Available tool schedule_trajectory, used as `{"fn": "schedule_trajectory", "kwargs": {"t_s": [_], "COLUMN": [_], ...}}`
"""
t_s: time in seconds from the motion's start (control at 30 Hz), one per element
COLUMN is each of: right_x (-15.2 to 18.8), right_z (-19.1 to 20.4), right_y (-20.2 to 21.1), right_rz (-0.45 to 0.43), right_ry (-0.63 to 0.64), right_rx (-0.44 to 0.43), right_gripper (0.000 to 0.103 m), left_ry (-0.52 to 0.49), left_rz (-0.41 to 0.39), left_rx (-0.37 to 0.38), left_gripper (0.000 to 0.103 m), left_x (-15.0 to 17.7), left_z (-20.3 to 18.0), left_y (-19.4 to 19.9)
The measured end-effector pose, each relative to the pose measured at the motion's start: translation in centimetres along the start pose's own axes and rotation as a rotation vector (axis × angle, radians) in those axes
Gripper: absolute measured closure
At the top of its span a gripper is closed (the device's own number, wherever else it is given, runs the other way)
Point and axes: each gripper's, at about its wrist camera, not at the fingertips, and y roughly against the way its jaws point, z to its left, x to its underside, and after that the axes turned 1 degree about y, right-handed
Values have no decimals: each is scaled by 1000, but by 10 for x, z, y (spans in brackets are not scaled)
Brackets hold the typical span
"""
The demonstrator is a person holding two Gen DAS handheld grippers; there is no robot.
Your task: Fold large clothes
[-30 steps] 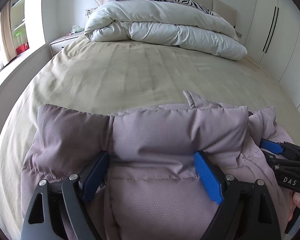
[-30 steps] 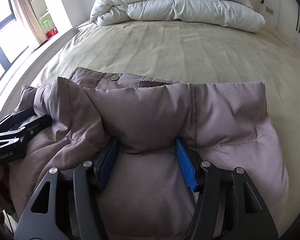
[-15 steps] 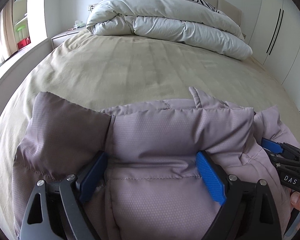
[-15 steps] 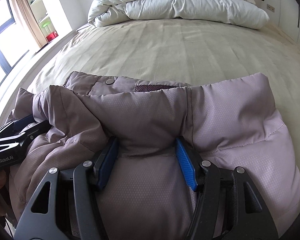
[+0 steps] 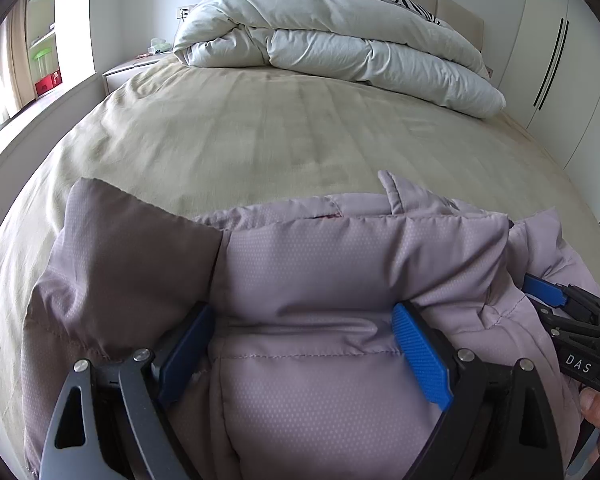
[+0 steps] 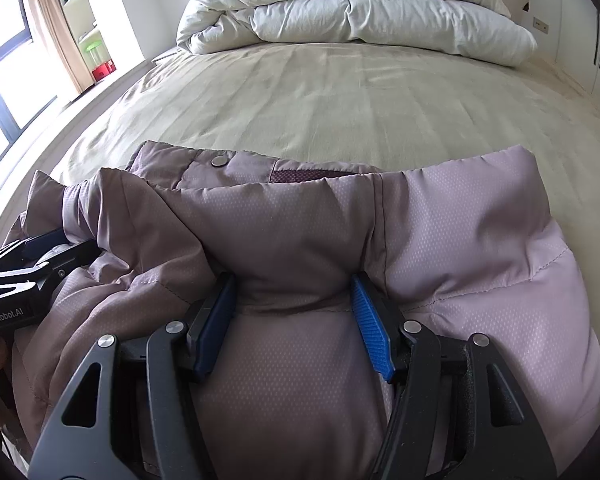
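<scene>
Left gripper (image 5: 304, 344) fingers pinch a thick fold of the mauve puffer jacket (image 5: 340, 248). Right gripper (image 6: 294, 320) fingers likewise pinch it. Jacket lies bunched at near edge of bed (image 5: 260, 136); white duvet (image 5: 340, 52) beyond.

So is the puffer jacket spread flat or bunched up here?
Bunched up: the puffer jacket is doubled over, with thick folds pinched in both the left gripper and the right gripper.
</scene>
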Motion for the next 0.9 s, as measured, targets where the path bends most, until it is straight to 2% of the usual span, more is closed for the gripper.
{"fn": "schedule_trajectory", "kwargs": {"t_s": [0.13,0.23,0.3,0.4,0.5,0.57,0.63,0.7,0.8,0.9], "right_x": [1,-3,-6,-1,5,11,21,28,35,40], "right_z": [3,5,5,15,46,76,101,103,94,92], "right_y": [3,9,27,73,103,103,86,73,64,59], "right_rz": [-8,18,41,-50,-82,-44,22,31,29,18], "right_ry": [10,14,-7,-12,62,163,242,249,205,228], "right_rx": [14,15,3,-64,-110,-95,-32,-11,-42,-34], "right_gripper": [45,45,45,45,45,45,45,45,45,45], "left_ry": [10,25,16,-10,-16,11,9,22,10,22], "left_rz": [0,0,-42,-114,-97,-55,-37,-43,-46,-50], "left_rx": [0,3,-30,-113,-196,-183,-181,-168,-175,-170], "left_gripper": [10,12,14,15,14,13,11,9,9,7], "left_x": [3,5,11,21,29,37,46,52,55,58], "left_z": [1,6,8,15,28,41,50,56,54,56], "left_y": [5,24,49,84,92,83,74,72,69,64]}}
